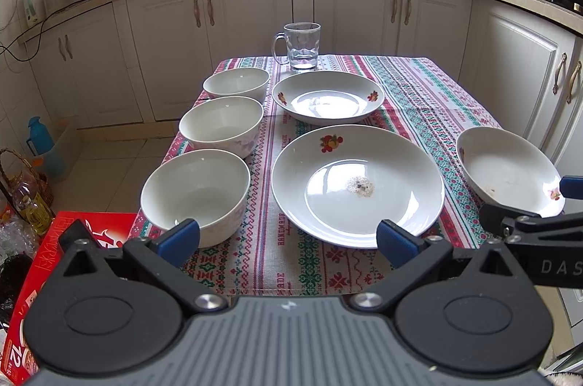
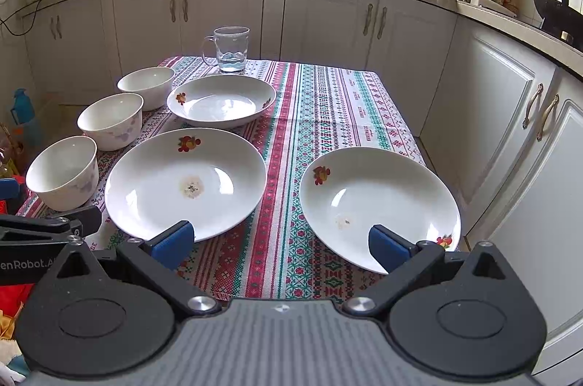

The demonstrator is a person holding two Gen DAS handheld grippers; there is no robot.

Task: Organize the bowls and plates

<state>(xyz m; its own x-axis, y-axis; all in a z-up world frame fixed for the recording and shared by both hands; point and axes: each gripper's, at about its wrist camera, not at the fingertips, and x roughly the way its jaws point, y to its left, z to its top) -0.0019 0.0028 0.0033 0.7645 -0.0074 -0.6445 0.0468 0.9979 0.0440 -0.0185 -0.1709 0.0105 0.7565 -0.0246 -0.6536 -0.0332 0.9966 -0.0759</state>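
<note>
At the far left, at 9 o'clock of the table (image 1: 411, 83), we see a red box (image 1: 54, 262) on the floor. On the patterned cloth we find three white bowls in a column along the left edge: the near bowl (image 1: 195, 195), the middle bowl (image 1: 221, 125) and the far bowl (image 1: 236, 85), each just beside the next.

We hold the left gripper (image 1: 288, 238) at 6 o'clock, above the near table edge, with its blue pads spread wide and nothing between them.

To the right of the bowls we see the large plate (image 1: 357, 185), with a small smear at its centre. At 12 o'clock from it lies the deep plate (image 1: 328, 96), and beyond that stands a glass mug (image 1: 300, 45) at the far edge.

At 3 o'clock of the large plate, well apart from it, rests the third plate (image 2: 379, 204), near the right edge. We hold the right gripper (image 2: 280, 245) spread wide and empty; its right pad (image 2: 388, 247) overlaps this plate's near rim in view, but we cannot tell whether they touch.
</note>
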